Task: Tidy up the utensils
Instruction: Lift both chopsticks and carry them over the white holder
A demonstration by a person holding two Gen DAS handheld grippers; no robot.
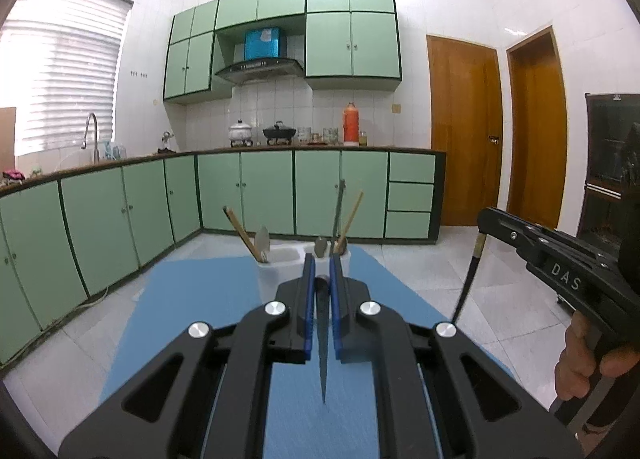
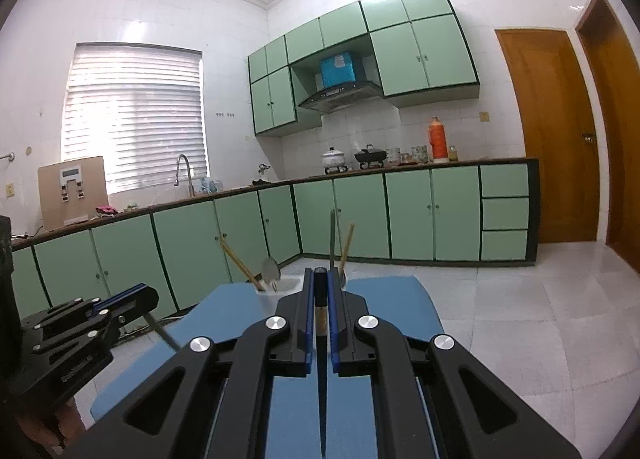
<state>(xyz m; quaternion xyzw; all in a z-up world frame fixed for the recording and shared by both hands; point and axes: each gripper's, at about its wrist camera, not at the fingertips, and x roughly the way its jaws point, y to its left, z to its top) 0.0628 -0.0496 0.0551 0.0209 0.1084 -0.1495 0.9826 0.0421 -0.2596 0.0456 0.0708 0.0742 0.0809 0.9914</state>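
Two claws, each gripping one utensil — left claw [image 1: 322,271] a dark knife [image 1: 323,339], right claw [image 2: 320,283] a black-handled tool [image 2: 320,299]; I'd lower each point-down, steadily, into the white holder [image 1: 280,265].

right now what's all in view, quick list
utensil holder: 1, white, two compartments, far end of the blue mat
wooden chopsticks: left compartment, leaning left
spoon: 1, metal, left compartment
dark utensil and wooden stick: right compartment
thermos: 1, orange, back counter
pots: 2, white and black, on the stove
doors: 2, brown wood, right
left gripper: shut on a dark utensil
right gripper: shut on a black-handled utensil
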